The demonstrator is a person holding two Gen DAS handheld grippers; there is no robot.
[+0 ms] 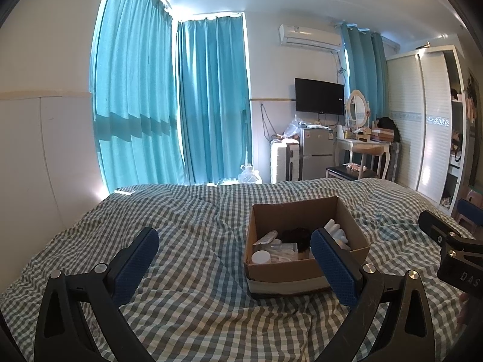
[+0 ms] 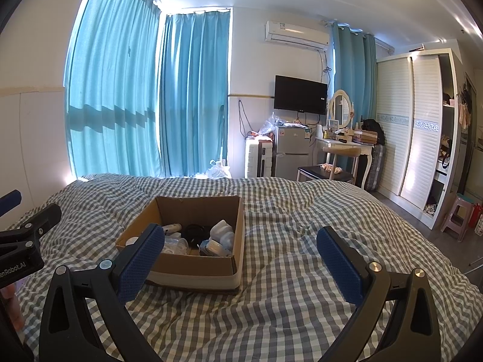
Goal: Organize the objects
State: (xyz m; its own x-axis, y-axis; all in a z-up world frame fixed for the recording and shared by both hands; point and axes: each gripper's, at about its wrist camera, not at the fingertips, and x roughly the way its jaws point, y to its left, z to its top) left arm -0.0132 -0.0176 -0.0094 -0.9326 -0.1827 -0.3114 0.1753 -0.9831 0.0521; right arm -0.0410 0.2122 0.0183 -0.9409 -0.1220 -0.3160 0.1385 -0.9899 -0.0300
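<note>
An open cardboard box (image 1: 297, 211) sits on the checked bed cover (image 1: 193, 211); it also shows in the right wrist view (image 2: 197, 208). Inside lie a white round lid (image 1: 261, 256), a white tube (image 1: 267, 236), a clear plastic case (image 1: 283, 252), a dark round thing (image 2: 196, 230) and white bundled items (image 2: 222, 232). My left gripper (image 1: 235, 249) is open and empty, above the bed just left of the box; its right finger overlaps the box's near right corner. My right gripper (image 2: 241, 249) is open and empty, near the box's right side.
Teal curtains (image 1: 169, 99) cover the windows behind the bed. A wall TV (image 1: 319, 96), small fridge (image 1: 317, 150), white suitcase (image 1: 280, 163), dressing table with mirror (image 1: 357, 111) and chair stand at the far wall. A white wardrobe (image 2: 416, 126) and pink stool (image 2: 457, 217) are at right.
</note>
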